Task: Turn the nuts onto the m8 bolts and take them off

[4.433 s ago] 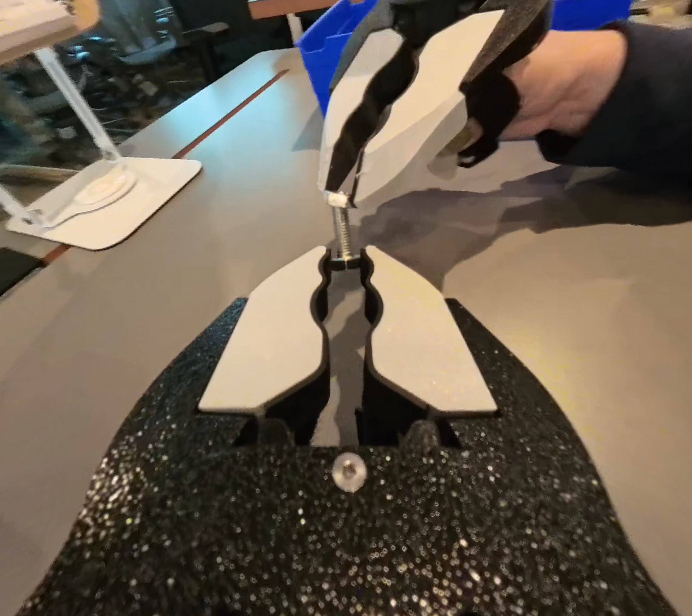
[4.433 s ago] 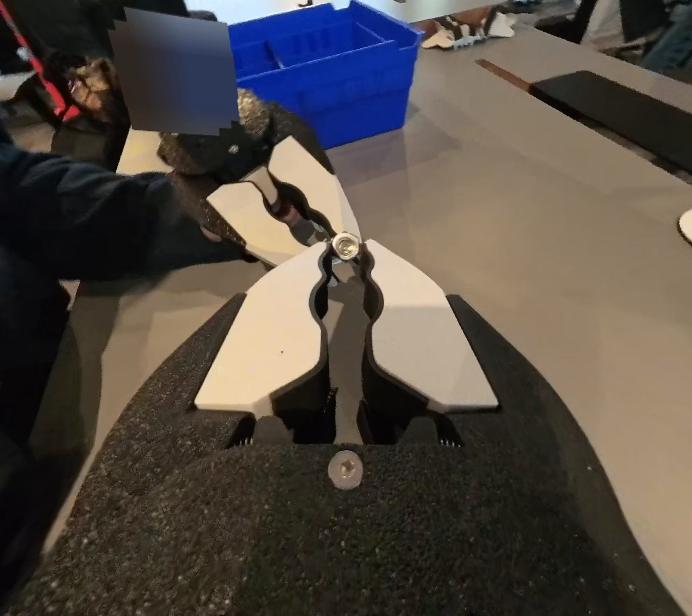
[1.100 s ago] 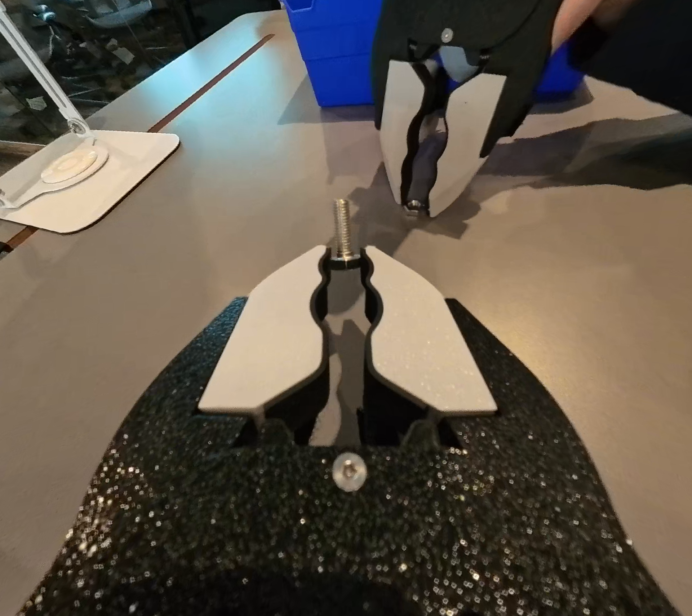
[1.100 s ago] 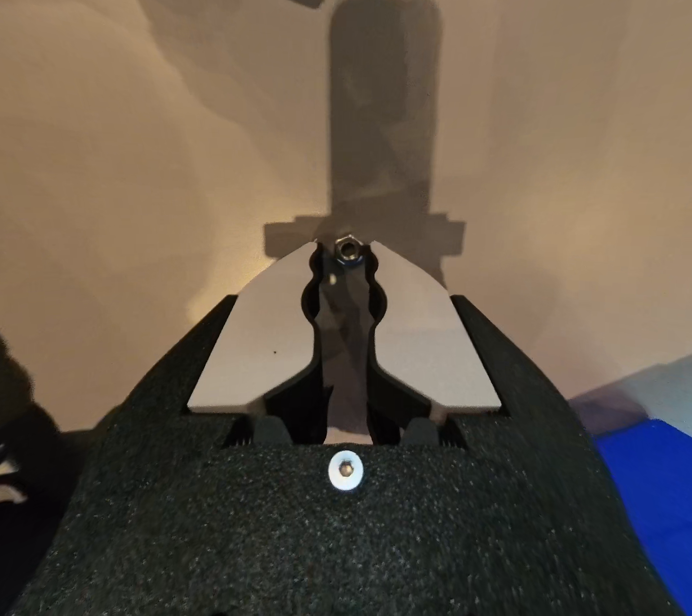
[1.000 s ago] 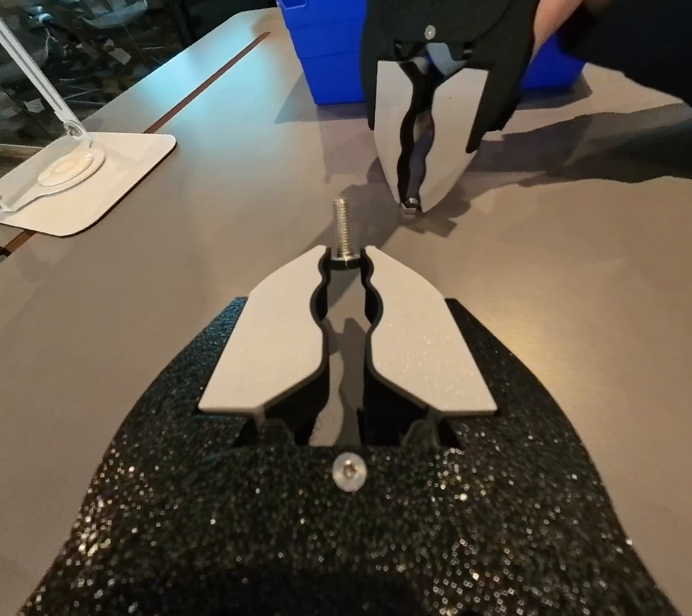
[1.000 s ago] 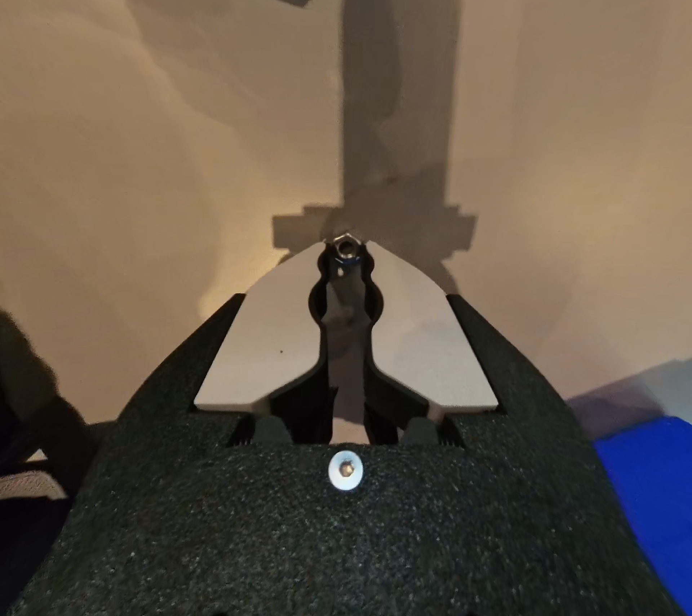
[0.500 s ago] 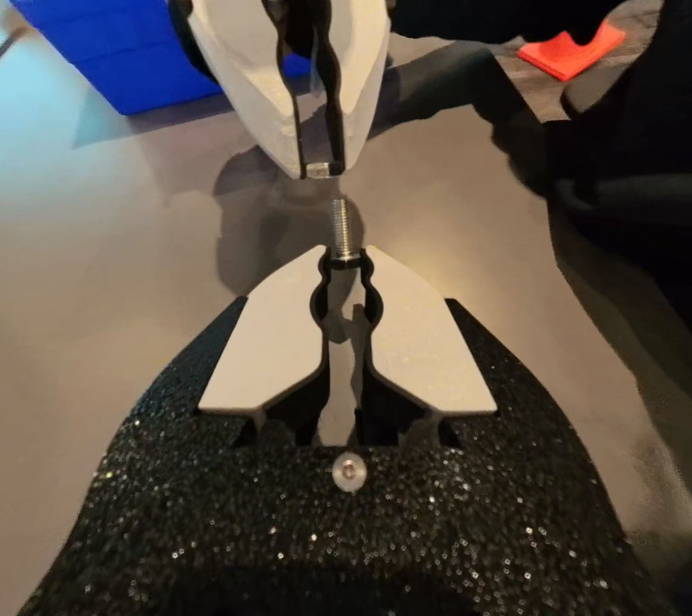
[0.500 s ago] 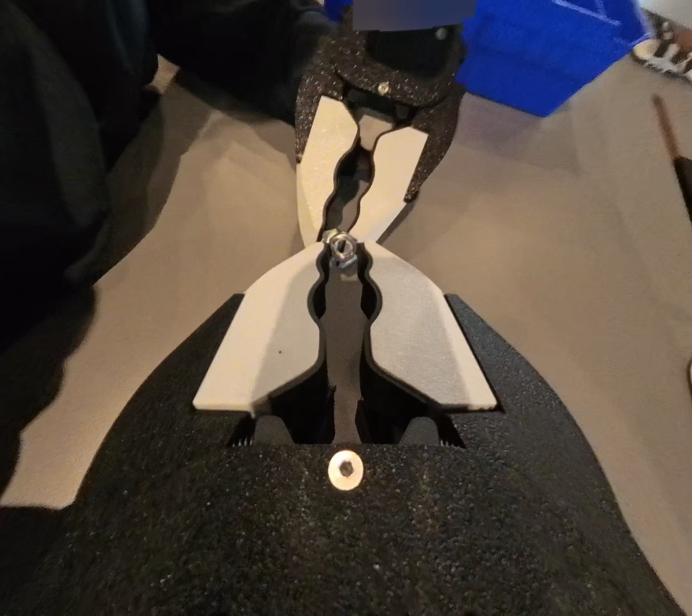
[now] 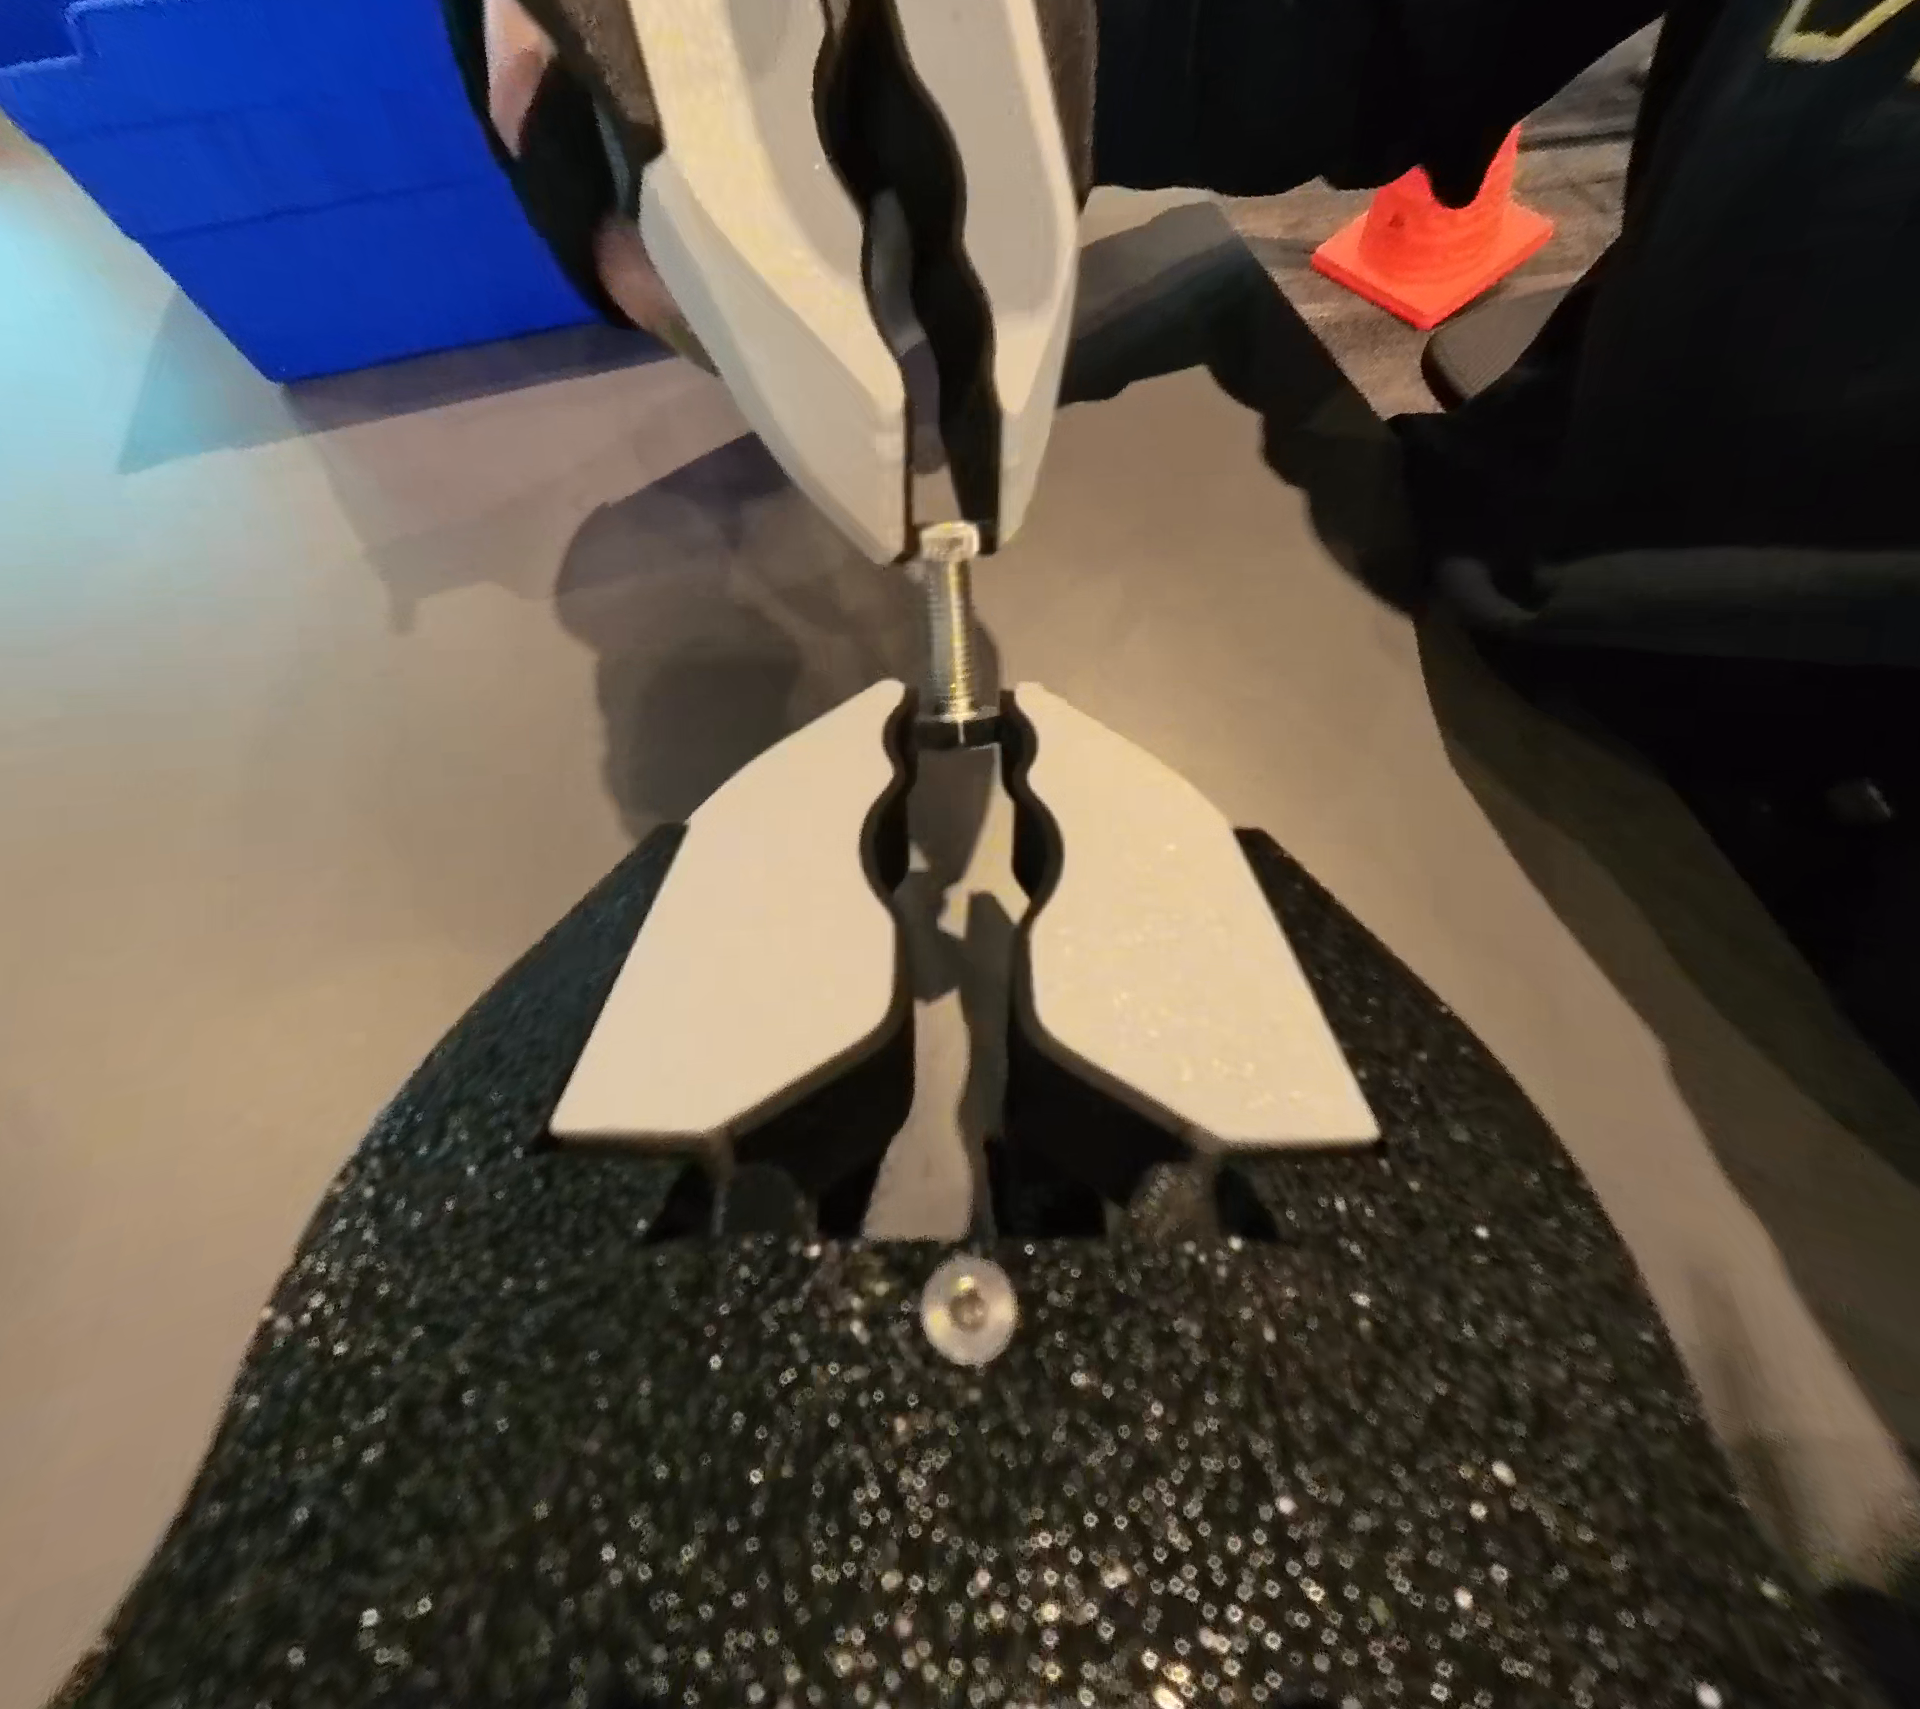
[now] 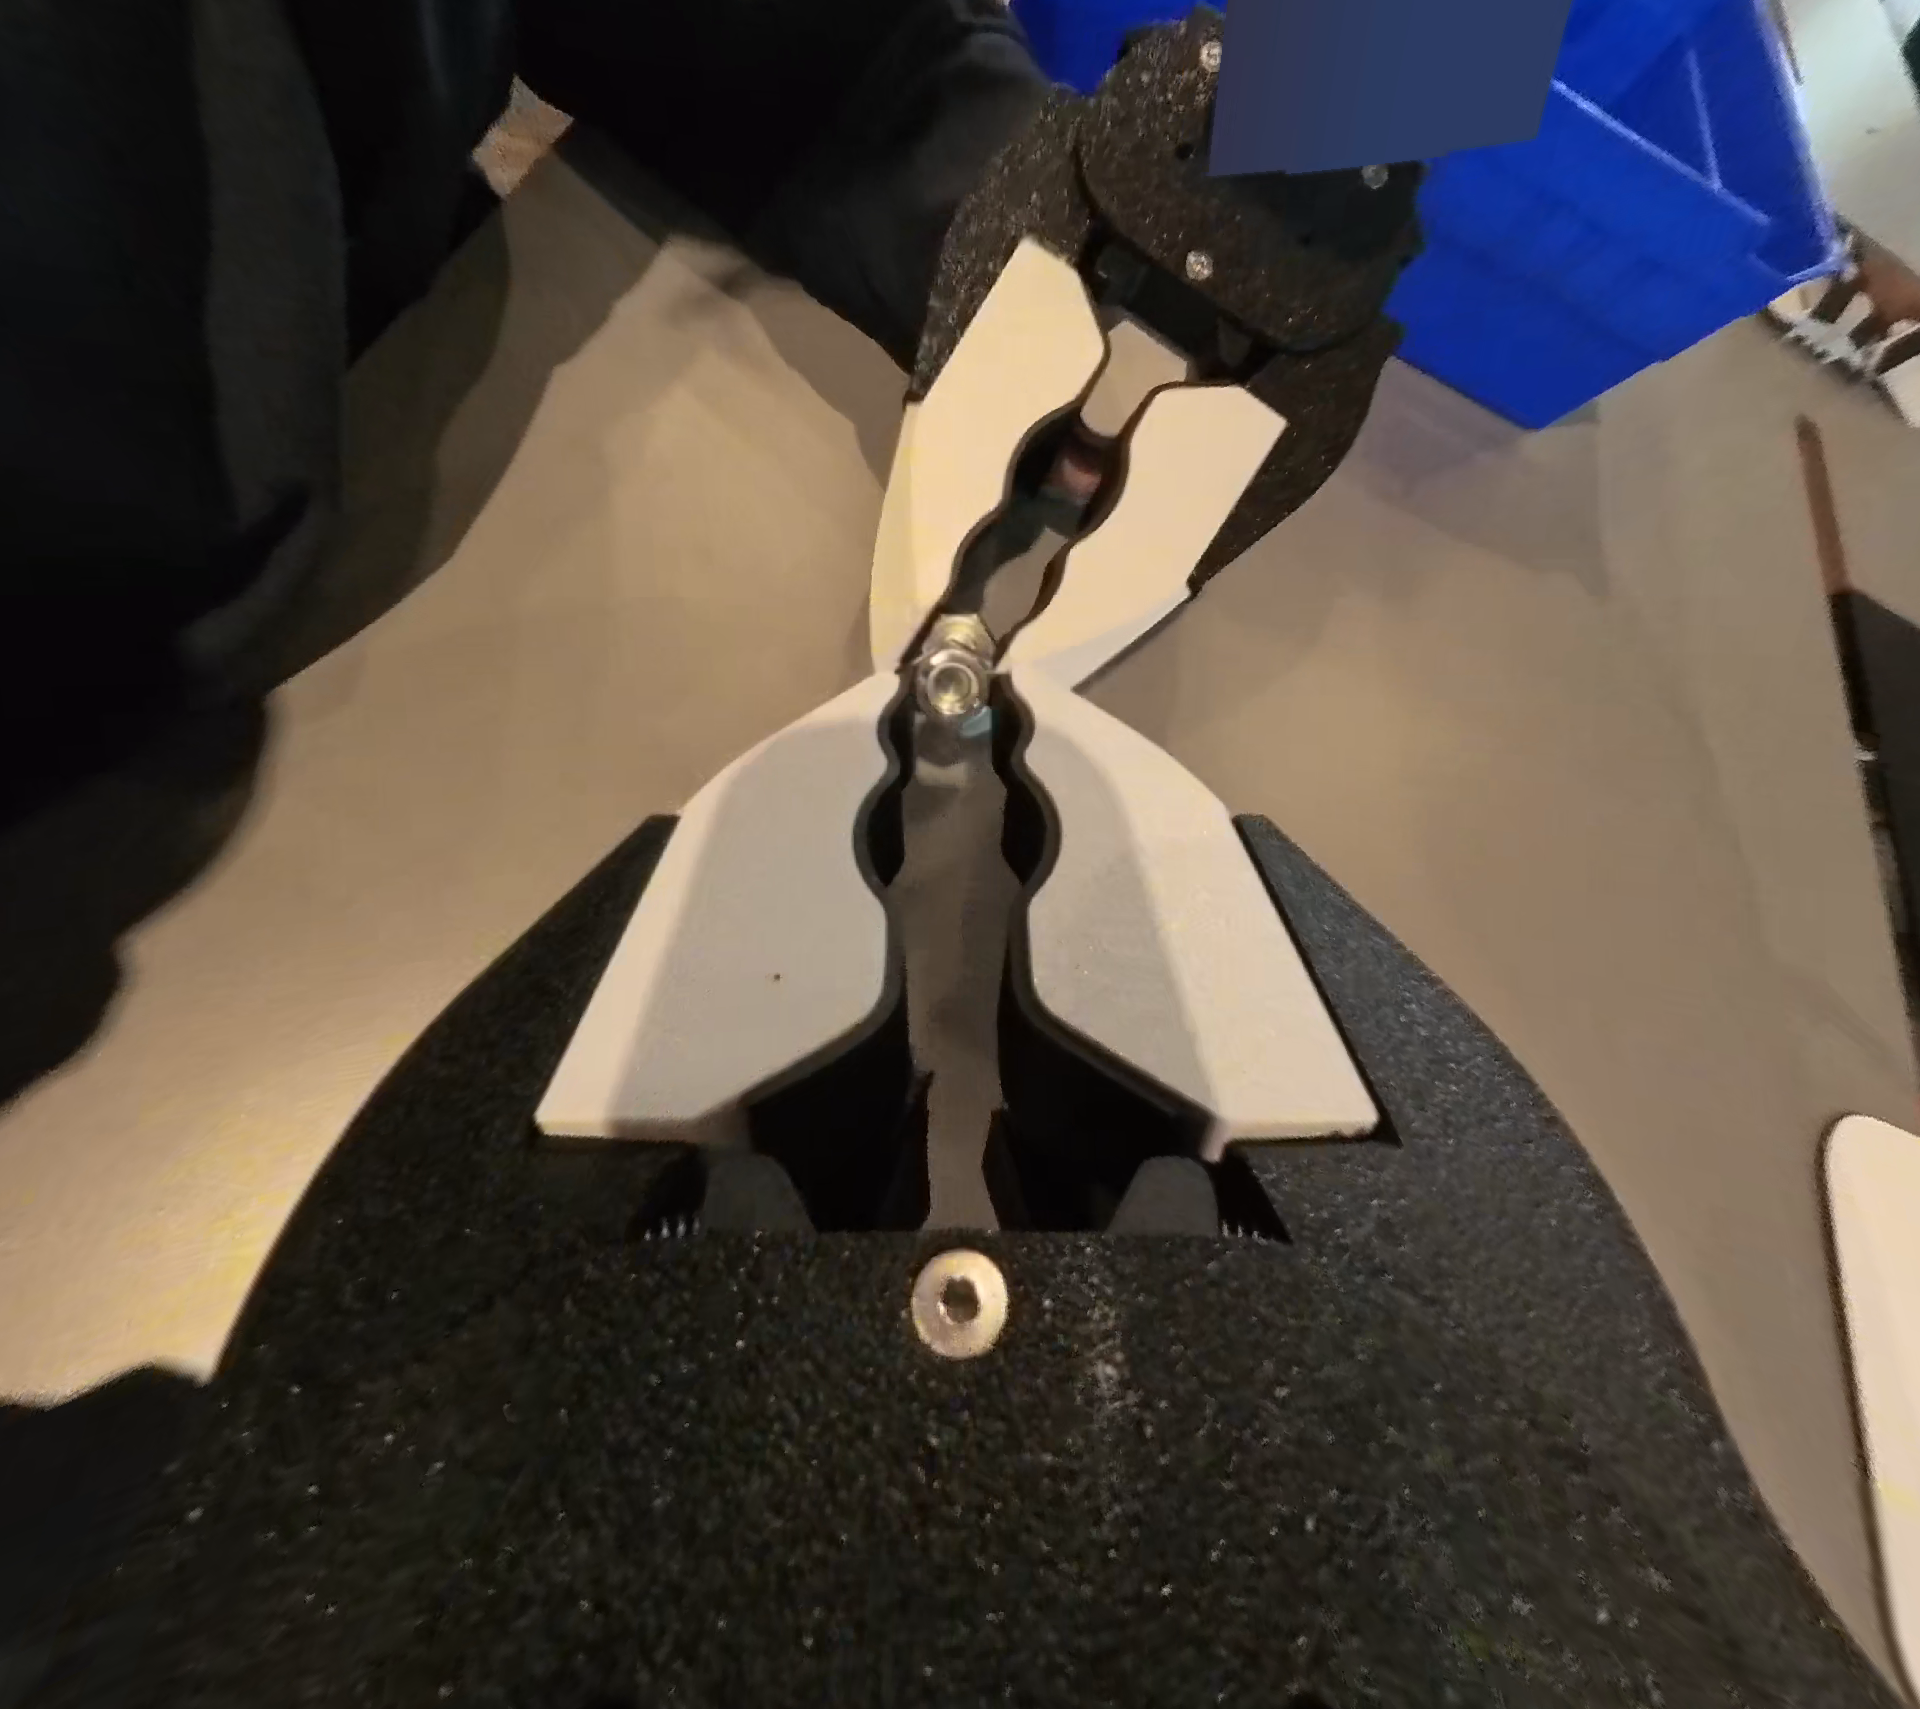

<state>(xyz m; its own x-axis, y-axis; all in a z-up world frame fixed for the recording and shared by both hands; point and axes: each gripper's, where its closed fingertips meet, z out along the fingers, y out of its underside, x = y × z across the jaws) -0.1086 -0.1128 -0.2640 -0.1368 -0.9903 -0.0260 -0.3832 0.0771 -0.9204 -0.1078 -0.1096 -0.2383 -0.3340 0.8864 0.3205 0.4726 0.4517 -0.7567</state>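
Step in hand: starting the nut onto the bolt — the threading-on half of the task, at its very beginning by my read. Left gripper [image 9: 956, 729] is clenched on the hex head of the bolt [image 9: 951, 636], shank standing straight up out of its fingertips, clear above the grey table [image 9: 260, 672]. Right gripper [image 9: 951, 539] comes in from above, pointing down, its tips closed on the nut [image 9: 948, 539], which sits right at the top end of the shank; in the left wrist view the two look touching, but blur there means I can't tell whether any thread has caught yet. Right wrist view looks down the axis: nut [image 10: 954, 680] pinched between the right gripper's tips, bolt end showing through its bore, so alignment looks decent. The left gripper's fingers [image 10: 966, 516] reach in from the far side. Blue bin [image 9: 260, 101] and an orange part [image 9: 1434, 236] sit well apart behind, not involved. Next move calls for keeping nut face square to the shank, light axial pressure, then rotating the right wrist while left holds the head rigid — expect short turns with regrips. Main risk is cross-threading if the nut tilts, or it slipping out of the tips.
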